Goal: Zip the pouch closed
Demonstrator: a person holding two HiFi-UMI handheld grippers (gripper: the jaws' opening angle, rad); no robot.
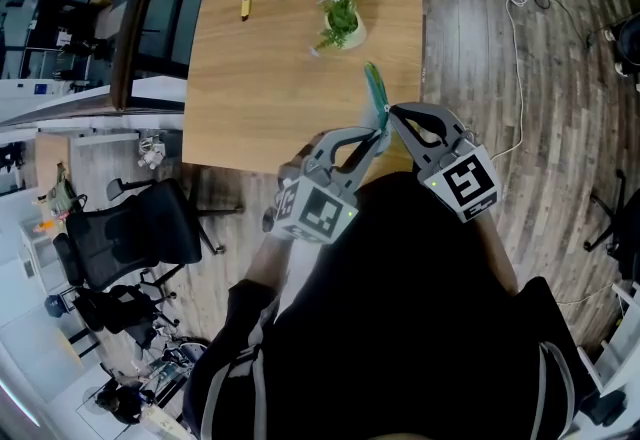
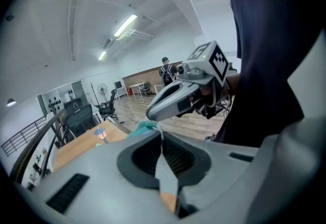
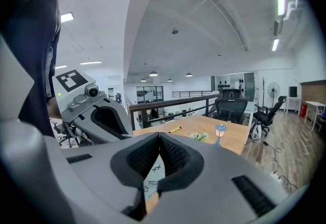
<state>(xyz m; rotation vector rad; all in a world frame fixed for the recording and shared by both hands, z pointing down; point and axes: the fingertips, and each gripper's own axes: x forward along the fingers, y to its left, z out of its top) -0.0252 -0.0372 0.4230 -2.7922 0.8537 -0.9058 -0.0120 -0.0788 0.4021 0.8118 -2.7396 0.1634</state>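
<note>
Pouch [image 1: 376, 91] was held up off the table [image 1: 250, 88], above its near edge. Left gripper [image 1: 377, 137] clamped a thin pale strip at the pouch's end. Right gripper [image 1: 393, 115] pinched printed fabric beside it. Likely one braced while the other pulled. Slider not made out.

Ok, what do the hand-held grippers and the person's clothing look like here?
Both the left hand-held gripper and the right hand-held gripper are light grey plastic, with curved arms tapering to the tips and dark ribbed pads. Each carries a cube with black-and-white square markers and a small green light. The person wears a black top.
</note>
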